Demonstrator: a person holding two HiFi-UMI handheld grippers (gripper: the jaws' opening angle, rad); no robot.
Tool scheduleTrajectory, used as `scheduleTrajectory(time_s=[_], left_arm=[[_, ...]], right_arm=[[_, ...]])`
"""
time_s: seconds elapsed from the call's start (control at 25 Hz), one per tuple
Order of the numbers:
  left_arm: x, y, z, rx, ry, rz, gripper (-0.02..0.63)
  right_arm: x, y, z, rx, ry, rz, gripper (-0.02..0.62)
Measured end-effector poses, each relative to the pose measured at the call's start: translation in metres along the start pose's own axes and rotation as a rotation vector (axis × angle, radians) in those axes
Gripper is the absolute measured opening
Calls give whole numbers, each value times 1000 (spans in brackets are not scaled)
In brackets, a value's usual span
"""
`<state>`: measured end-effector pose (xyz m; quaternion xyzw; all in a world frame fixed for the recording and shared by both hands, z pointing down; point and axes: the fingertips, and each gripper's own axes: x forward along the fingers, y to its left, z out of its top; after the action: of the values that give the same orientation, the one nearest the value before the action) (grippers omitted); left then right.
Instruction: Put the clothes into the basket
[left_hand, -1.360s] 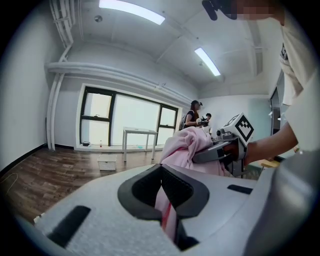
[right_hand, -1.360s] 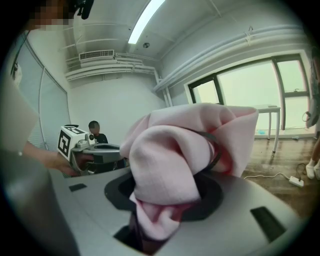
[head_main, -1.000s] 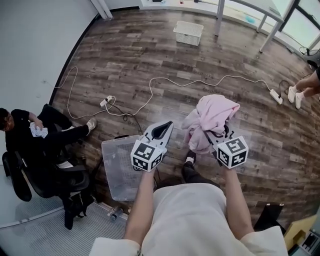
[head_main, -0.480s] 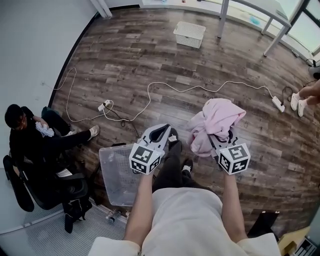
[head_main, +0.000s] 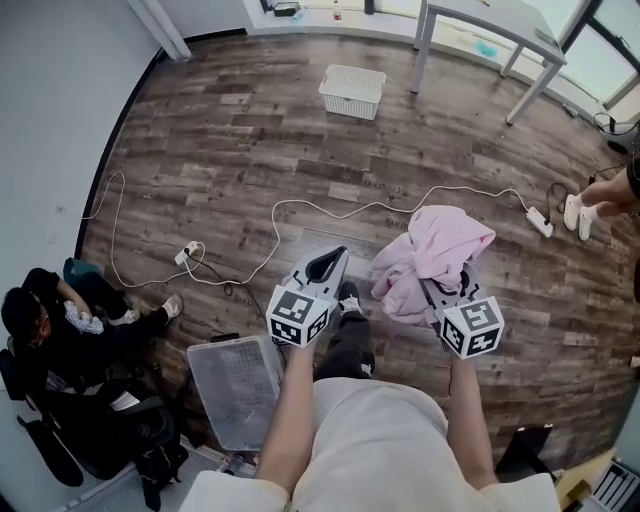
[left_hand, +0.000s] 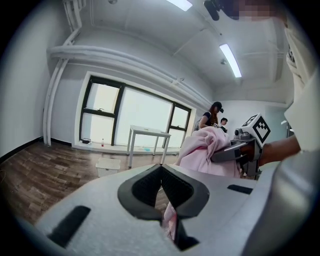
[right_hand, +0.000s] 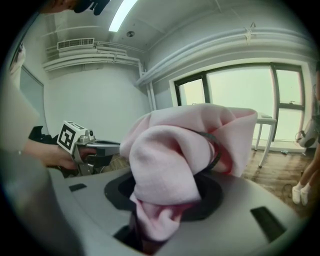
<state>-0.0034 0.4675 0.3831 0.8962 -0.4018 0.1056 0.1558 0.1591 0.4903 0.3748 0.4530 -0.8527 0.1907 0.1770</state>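
Note:
A pink garment (head_main: 436, 250) hangs bunched from my right gripper (head_main: 437, 278), which is shut on it. In the right gripper view the cloth (right_hand: 170, 165) fills the jaws and drapes over them. My left gripper (head_main: 335, 258) is held beside it at the left with its jaws together. A thin sliver of pink shows low in the slit in the left gripper view (left_hand: 161, 170), and I cannot tell what it is. The white slatted basket (head_main: 352, 90) stands far ahead on the wooden floor, also seen small in the left gripper view (left_hand: 107, 166).
A grey see-through bin (head_main: 235, 385) sits low at the left, next to a seated person (head_main: 60, 330). A white cable (head_main: 330, 210) and power strip (head_main: 187, 252) cross the floor ahead. A white table (head_main: 490, 30) stands beyond the basket. Another person's feet (head_main: 580, 210) are at the right.
Both grippers have travelled forward over the floor with the pink garment still held. The grey bin and the seated person have slid back to the lower left. The white basket sits lower in view.

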Motion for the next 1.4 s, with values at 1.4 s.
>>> scheduleTrajectory(time_s=[1.4], left_arm=[[362,264,198,178,30,-39,12]], right_arm=[[378,-206,224,-306,108,228,181]])
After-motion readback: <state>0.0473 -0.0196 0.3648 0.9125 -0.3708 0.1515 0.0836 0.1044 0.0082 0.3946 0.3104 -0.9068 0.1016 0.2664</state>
